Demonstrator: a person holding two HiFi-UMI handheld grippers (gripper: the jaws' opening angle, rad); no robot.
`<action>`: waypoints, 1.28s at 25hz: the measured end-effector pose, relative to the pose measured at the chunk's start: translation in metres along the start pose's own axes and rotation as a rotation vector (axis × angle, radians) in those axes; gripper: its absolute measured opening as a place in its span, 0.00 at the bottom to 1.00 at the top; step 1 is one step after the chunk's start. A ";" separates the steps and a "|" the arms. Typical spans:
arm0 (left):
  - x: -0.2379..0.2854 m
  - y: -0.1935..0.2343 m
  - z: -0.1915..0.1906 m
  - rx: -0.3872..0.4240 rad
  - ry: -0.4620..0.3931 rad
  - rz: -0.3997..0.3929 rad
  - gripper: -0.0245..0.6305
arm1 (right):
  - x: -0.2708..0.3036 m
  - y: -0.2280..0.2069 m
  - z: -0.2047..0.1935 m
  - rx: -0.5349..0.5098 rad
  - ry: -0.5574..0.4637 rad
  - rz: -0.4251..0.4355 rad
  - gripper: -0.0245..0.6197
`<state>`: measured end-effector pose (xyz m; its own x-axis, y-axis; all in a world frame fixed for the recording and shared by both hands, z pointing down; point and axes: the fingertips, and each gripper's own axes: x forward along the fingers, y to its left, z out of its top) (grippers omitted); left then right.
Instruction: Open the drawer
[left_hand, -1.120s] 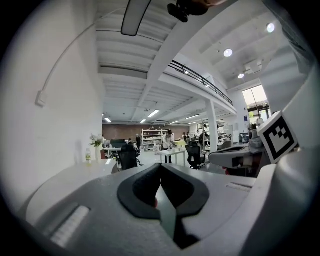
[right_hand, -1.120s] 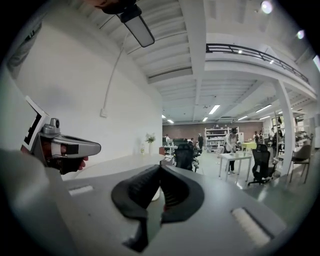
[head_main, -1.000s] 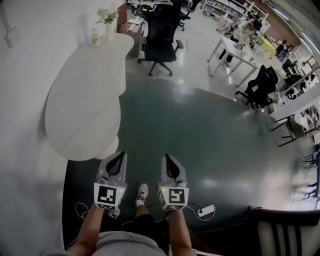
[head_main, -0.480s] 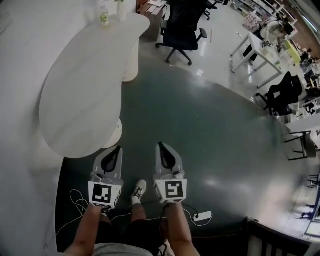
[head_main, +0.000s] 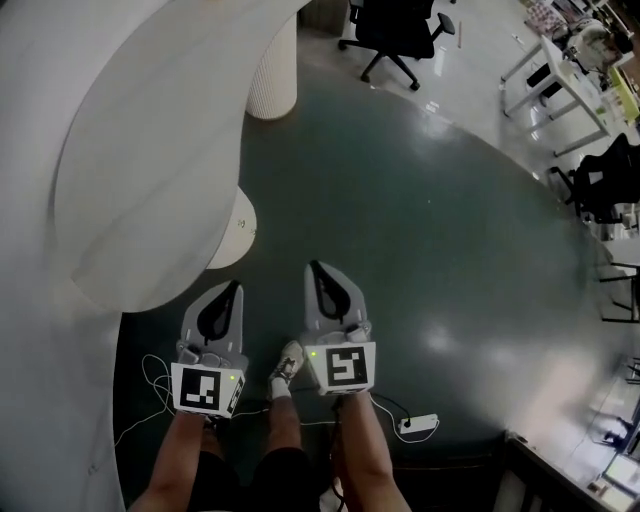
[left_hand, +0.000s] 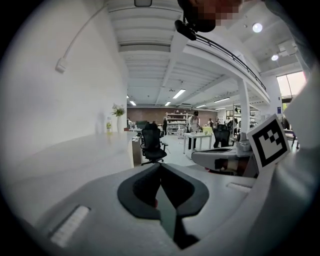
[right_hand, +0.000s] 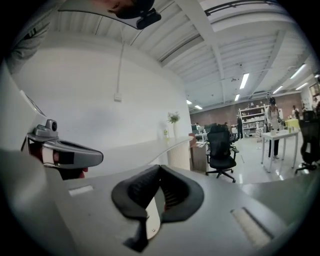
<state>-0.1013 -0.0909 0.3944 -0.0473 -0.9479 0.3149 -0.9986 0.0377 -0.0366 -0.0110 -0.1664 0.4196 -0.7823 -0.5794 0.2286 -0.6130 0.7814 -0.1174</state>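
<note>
Nearest the body, the grey left hand-held gripper (head_main: 235, 292) and the grey right hand-held gripper (head_main: 316, 272) hang side by side above a pale sneaker (head_main: 288, 362). Both point forward over the dark glossy floor (head_main: 430, 230). Each one's own view shows its black ribbed pads (right_hand: 137, 190) pressed together with nothing between them, so both are closed and empty. By the feet a white power strip (head_main: 418, 424) and loose white cables (head_main: 150, 400) lie on that floor. Just left of the left one runs the rounded edge of a long white curved worktop (head_main: 140, 180), which stands on a white fluted pedestal (head_main: 272, 80). Farther off is a black office swivel chair (head_main: 395, 25).

No drawer appears in any view, so its place, colour and handle cannot be told; it may sit under the worktop or out of frame. I judge the step in hand to be the approach. To do it well, find the drawer front first, bring one gripper level with the handle, part the jaws before reaching it, and step clear of the cables
</note>
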 end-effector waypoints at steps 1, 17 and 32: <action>0.003 0.001 -0.009 -0.006 0.004 0.007 0.05 | 0.006 0.001 -0.010 0.007 0.005 0.011 0.04; 0.038 0.032 -0.175 -0.073 0.084 0.056 0.05 | 0.090 0.035 -0.166 0.004 0.059 0.122 0.04; 0.031 0.059 -0.199 -0.086 0.107 0.115 0.05 | 0.173 0.072 -0.168 -0.075 0.066 0.320 0.17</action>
<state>-0.1664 -0.0554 0.5913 -0.1586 -0.8968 0.4129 -0.9846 0.1750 0.0019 -0.1718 -0.1714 0.6135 -0.9233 -0.2878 0.2543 -0.3258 0.9375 -0.1222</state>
